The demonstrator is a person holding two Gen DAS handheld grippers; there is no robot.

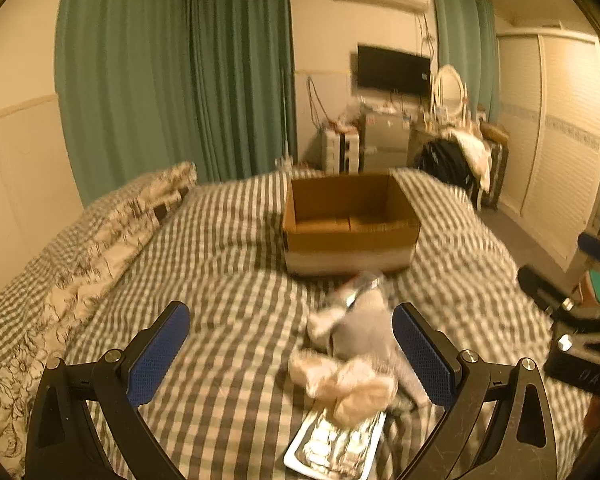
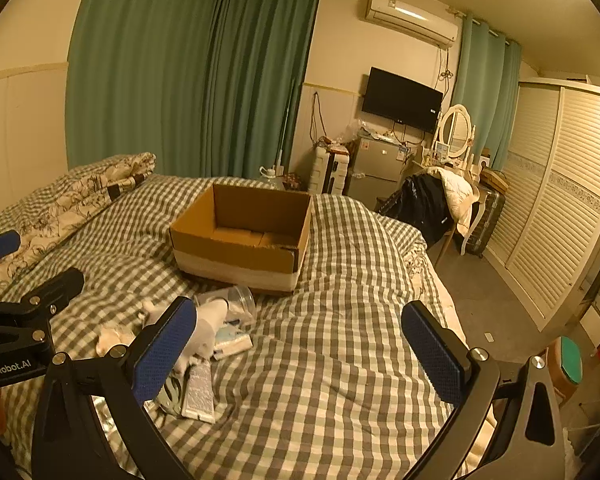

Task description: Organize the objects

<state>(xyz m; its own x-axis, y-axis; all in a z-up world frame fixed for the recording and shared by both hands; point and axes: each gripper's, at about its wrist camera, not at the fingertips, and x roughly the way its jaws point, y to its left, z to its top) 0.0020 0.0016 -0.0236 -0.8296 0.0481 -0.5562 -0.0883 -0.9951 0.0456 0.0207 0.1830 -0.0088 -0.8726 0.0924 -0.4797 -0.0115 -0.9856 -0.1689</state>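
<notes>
Left gripper [image 1: 291, 354]: fingers spread wide, grasping nothing; blue ribbed pads [image 1: 422, 354] flank the pile.
Right gripper [image 2: 300, 354]: fingers spread wide, released; only checked cover between them.
Nearest item: flat silvery foil blister pack [image 1: 336, 450], low between the left fingers, partly under the toy.
Target item: grey-and-cream soft plush toy [image 1: 360, 344], lying on the green-and-white checked bed cover [image 1: 228, 280], inside the left jaw span, towards the right-hand pad.
Long axis: runs away from the left gripper, roughly parallel to its fingers, so closing would squeeze across the narrow width.
Nearer hand: judged the left; from the right wrist view the pile lies off to the left, behind its left finger.
Further item: clear plastic jar [image 2: 230, 300], on its side, beyond the toy.
Destination: open brown cardboard box [image 1: 350, 224], upright, apparently empty, just beyond the pile.
</notes>
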